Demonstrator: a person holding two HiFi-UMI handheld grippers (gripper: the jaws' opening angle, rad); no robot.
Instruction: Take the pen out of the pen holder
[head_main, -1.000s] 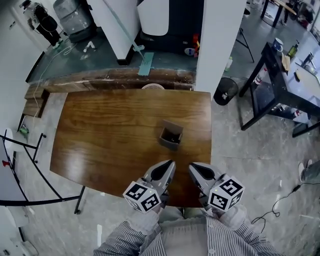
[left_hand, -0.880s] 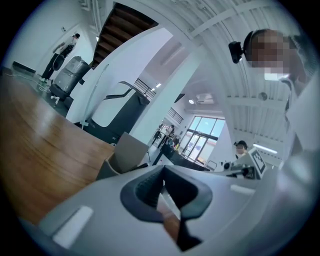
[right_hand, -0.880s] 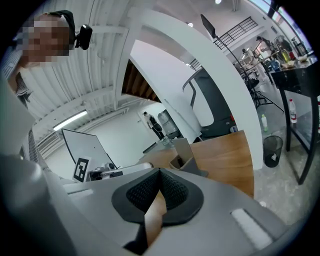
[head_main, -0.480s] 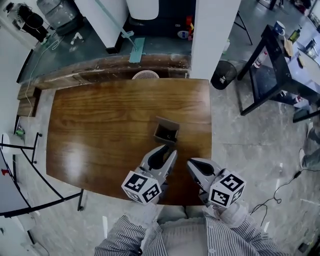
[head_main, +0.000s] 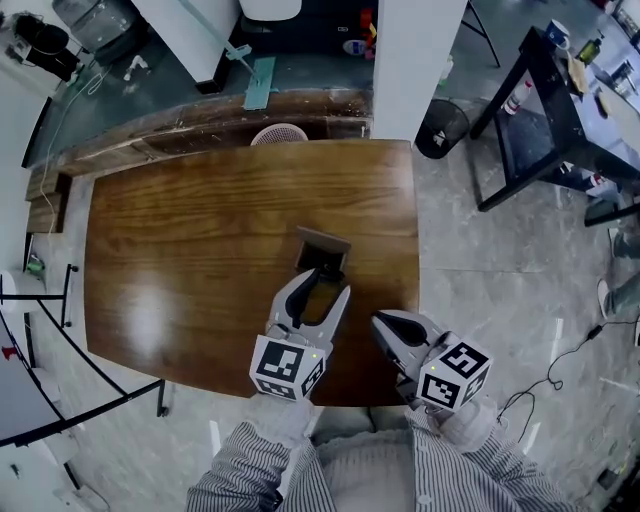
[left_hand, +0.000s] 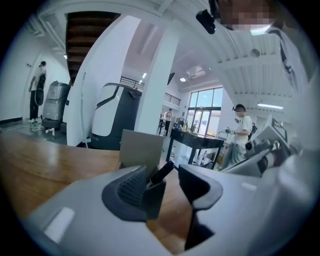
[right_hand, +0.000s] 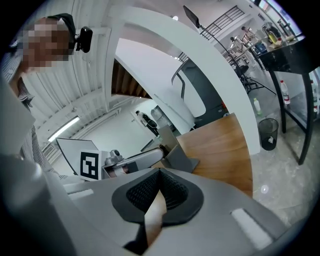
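The pen holder (head_main: 322, 250) is a small grey open-topped box standing on the wooden table (head_main: 180, 230), right of its middle. In the left gripper view the holder (left_hand: 141, 146) stands just beyond the jaws, and a dark pen (left_hand: 162, 172) sticks out of it at a slant. My left gripper (head_main: 320, 288) reaches up to the holder, and its jaws are opening. The pen shows in the gap between them, and neither pad presses on it. My right gripper (head_main: 381, 324) hangs shut and empty over the table's near edge, to the right of the left one.
The table's near edge runs under both grippers, with grey floor to its right. A black desk (head_main: 560, 130) with bottles stands at the far right, a dark bin (head_main: 441, 128) beside a white pillar (head_main: 405, 60), and a pale basket (head_main: 279, 134) behind the table.
The left gripper has moved forward from the table's near edge up to the pen holder, rolled a little, and its jaws have gone from shut to open. The right gripper has dropped slightly.
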